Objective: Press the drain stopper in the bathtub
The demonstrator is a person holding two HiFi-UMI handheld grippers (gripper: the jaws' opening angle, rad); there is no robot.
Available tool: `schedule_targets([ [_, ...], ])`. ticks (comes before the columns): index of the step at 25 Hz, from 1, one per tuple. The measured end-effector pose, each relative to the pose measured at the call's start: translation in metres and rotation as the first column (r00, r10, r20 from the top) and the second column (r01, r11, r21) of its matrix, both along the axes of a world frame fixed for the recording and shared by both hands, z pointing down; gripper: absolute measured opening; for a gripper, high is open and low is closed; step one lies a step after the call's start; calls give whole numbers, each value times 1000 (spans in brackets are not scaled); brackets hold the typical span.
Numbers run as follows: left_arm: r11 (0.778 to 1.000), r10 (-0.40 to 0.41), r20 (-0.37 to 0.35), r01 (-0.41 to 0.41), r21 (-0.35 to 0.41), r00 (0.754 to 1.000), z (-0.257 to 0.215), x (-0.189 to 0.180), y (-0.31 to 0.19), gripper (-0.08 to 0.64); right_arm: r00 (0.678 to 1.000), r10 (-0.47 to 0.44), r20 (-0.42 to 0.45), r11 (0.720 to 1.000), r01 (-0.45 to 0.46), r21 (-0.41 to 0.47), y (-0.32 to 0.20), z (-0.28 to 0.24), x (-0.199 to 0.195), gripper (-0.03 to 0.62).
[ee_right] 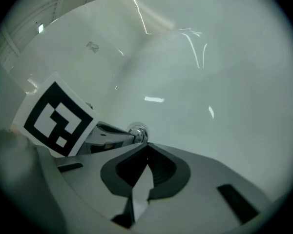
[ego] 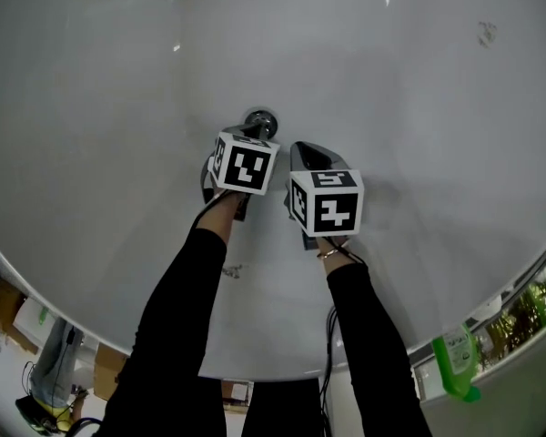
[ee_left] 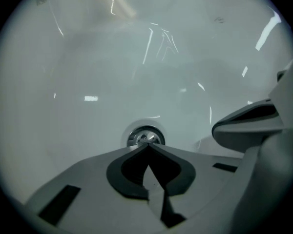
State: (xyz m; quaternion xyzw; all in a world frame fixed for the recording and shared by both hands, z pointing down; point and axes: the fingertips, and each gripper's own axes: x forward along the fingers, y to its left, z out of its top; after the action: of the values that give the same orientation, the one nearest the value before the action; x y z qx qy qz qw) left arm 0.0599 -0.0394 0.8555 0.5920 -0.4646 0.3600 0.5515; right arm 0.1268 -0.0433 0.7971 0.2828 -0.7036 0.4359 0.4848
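Head view, left gripper jaws together, tip seemingly touching drain stopper, right gripper closed, empty, just beside.

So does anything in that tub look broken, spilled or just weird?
Nothing much. The tub looks whole with no puddle visible, and the stopper sits in its drain with the closed left tool at it. Only a few faint grey marks dot the white surface.

Glossy white bathtub; shiny chrome-look drain stopper.
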Motion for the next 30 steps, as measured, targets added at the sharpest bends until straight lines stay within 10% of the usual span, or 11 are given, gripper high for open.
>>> schedule_targets([
  [30, 989, 20, -33, -15, 145, 999, -132, -34, -20, 4, 991, 107, 78, 993, -110, 34, -15, -86, -25, 2],
])
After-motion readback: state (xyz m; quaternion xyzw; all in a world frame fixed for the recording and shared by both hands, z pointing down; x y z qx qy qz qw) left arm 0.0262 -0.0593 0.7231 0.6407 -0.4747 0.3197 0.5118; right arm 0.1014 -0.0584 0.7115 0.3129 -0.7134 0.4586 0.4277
